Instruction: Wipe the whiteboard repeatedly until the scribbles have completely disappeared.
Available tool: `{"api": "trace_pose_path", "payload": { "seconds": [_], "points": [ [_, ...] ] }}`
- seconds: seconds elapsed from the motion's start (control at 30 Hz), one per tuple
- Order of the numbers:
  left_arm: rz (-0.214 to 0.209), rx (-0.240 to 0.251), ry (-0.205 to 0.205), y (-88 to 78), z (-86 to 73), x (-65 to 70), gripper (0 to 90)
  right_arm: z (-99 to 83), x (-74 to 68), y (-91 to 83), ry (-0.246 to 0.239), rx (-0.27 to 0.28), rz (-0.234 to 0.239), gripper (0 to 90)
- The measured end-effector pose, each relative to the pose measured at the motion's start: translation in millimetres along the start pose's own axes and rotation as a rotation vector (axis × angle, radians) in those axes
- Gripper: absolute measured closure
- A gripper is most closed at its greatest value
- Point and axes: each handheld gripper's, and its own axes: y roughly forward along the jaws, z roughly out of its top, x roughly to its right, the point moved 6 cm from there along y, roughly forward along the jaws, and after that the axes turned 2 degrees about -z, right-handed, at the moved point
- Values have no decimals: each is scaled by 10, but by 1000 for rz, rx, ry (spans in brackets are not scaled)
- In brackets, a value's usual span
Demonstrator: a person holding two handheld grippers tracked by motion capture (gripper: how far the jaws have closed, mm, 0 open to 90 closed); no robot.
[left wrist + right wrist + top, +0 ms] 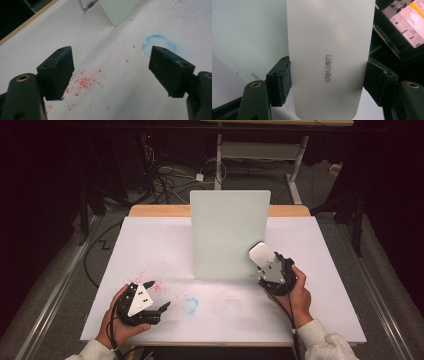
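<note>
Right gripper is clamped on a white eraser block, pads pressing its two long sides. The block's long axis runs straight out along the jaws (the printed brand name runs lengthwise along it). In the high view its free end sits against the lower right part of the upright whiteboard, which stands near the table's far edge, about mid-width.

So the board lies dead ahead of the held block, touching or very nearly so; I cannot tell which. Judged: any wipe would sweep leftward or upward across the board face from that corner.

Left gripper rests low near the front left of the table, jaws spread wide, nothing between them. Red crumbs and a blue ring smudge mark the surface beneath. It is well apart from the board; the right hand is plainly the nearer one.
</note>
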Motion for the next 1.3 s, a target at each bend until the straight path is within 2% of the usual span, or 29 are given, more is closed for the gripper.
{"api": "trace_pose_path", "payload": {
  "seconds": [0.2,0.43,0.63,0.7,0.83,0.97,1.1,1.3],
  "points": [
    [5,3,0,-16,0,-10,194,48,-10,-22,19,15,4,311],
    [8,4,3,-26,3,-11,194,82,-61,-155,27,42,79,311],
    [10,3,2,-27,5,-11,195,173,-115,-283,44,83,227,311],
    [10,4,1,-28,6,-10,194,193,-141,-318,31,92,263,311],
    [9,3,0,-28,4,-11,194,234,-205,-395,1,107,379,311],
    [10,3,2,-28,4,-12,194,243,-272,-443,-41,86,474,311],
    [10,3,1,-29,3,-15,194,249,-335,-473,-72,70,536,311],
    [8,4,1,-30,3,-19,194,252,-408,-511,-121,38,598,311]
  ]
}}
